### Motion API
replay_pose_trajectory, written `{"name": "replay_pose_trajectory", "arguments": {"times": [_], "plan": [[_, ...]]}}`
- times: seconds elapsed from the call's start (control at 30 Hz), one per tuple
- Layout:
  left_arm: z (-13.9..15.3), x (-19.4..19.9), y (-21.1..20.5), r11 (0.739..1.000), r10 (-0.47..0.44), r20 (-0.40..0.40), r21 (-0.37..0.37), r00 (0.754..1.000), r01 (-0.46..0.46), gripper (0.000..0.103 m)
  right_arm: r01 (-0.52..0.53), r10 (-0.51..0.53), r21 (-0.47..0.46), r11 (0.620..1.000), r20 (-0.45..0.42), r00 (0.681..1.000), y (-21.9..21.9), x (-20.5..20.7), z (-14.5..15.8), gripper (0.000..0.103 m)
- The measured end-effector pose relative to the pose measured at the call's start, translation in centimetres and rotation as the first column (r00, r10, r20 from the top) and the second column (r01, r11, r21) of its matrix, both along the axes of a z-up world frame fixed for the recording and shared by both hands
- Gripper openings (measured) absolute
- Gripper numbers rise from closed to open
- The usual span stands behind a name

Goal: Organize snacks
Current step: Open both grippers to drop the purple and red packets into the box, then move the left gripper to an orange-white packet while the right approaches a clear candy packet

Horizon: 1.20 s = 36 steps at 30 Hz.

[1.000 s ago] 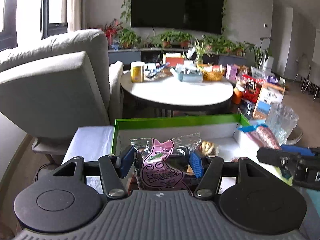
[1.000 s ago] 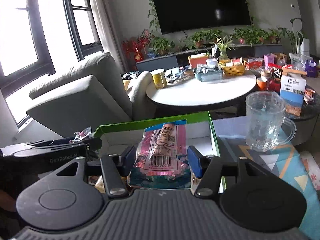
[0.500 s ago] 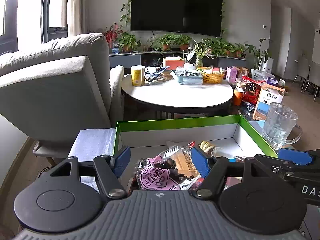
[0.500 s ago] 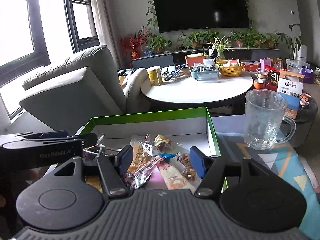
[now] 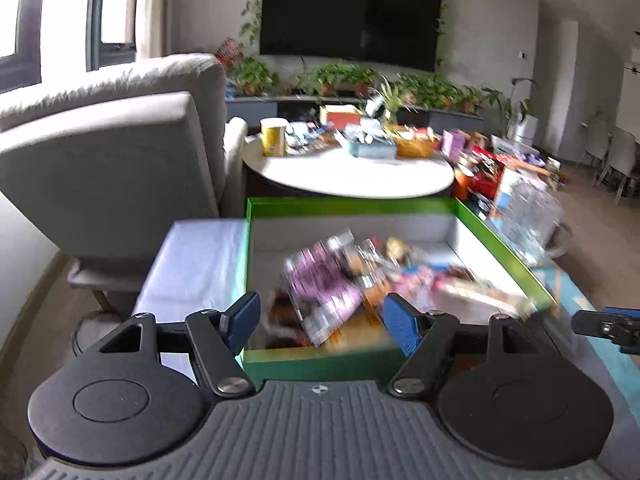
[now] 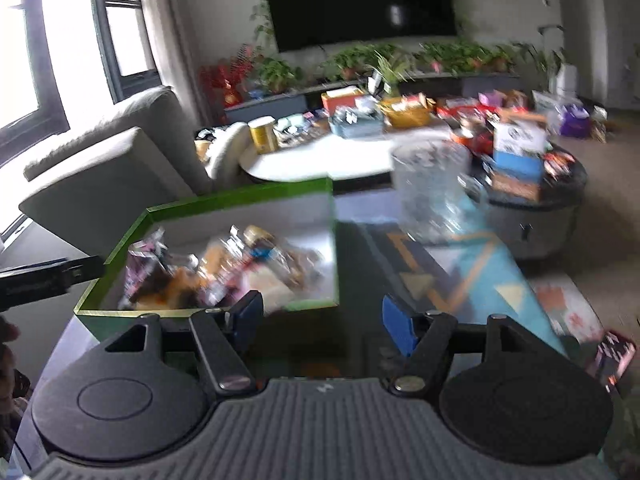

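Left wrist view: the left gripper stands apart, empty, over the near wall of the green box, where the blurred snack packets lie; a glass mug stands just right of the box.

Right wrist view: the right gripper gapes empty beside the green box's right corner, the glass mug beyond it.

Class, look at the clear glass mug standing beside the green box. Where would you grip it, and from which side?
Grip the glass mug across its body, coming level from the near side. It stands upright, and its handle juts away from the green box, so the near wall is free for the fingers.
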State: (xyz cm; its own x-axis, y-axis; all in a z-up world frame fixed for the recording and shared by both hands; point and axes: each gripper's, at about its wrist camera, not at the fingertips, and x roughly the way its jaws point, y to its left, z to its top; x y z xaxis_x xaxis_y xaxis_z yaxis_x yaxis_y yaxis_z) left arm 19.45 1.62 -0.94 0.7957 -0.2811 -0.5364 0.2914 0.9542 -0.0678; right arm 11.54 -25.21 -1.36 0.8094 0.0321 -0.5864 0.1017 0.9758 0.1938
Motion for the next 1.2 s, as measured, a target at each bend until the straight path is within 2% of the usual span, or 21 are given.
{"name": "replay_pose_trajectory", "arguments": {"times": [0.1, 0.27, 0.43, 0.67, 0.87, 1.0, 1.13, 1.2], "plan": [[-0.9, -1.7, -0.4, 0.998, -0.058, -0.034, 0.007, 0.998, 0.058, 0.066, -0.014, 0.015, 0.007, 1.0, -0.048, 0.999, -0.1, -1.0, -1.1, 0.044], [-2.6, -3.5, -2.1, 0.987, -0.135, -0.069, 0.078, 0.988, 0.14, 0.066, -0.095, 0.094, 0.004, 0.996, -0.096, 0.991, 0.4, -2.6, -2.7, 0.044], [-4.0, -3.6, -3.1, 0.976, -0.196, -0.146, 0.071, 0.97, 0.208, 0.066, -0.131, 0.131, 0.008, 0.991, -0.155, 0.979, 0.5, -3.5, -4.1, 0.044], [-5.3, -2.8, -3.1, 0.976, -0.203, -0.218, 0.033, 0.954, 0.216, 0.066, -0.177, 0.177, 0.017, 0.984, -0.168, 0.97, 0.5, -4.0, -4.8, 0.044], [-6.1, -2.1, -4.1, 0.973, -0.212, -0.252, 0.035, 0.944, 0.228, 0.066, -0.198, 0.197, 0.009, 0.98, -0.174, 0.965, 0.7, -4.0, -5.4, 0.046], [-6.6, -1.9, -4.6, 0.971, -0.22, -0.265, 0.033, 0.939, 0.237, 0.066, -0.209, 0.2, -0.034, 0.977, -0.177, 0.964, 0.9, -3.9, -5.6, 0.046], [-6.8, -1.9, -4.8, 0.971, -0.22, -0.256, 0.037, 0.941, 0.237, 0.066, -0.196, 0.179, -0.077, 0.978, -0.182, 0.967, 1.1, -3.7, -5.9, 0.058], [-6.9, -2.0, -4.8, 0.972, -0.218, -0.25, 0.033, 0.943, 0.233, 0.066, -0.195, 0.178, -0.087, 0.977, -0.176, 0.968, 1.1, -3.8, -6.1, 0.058]]}}
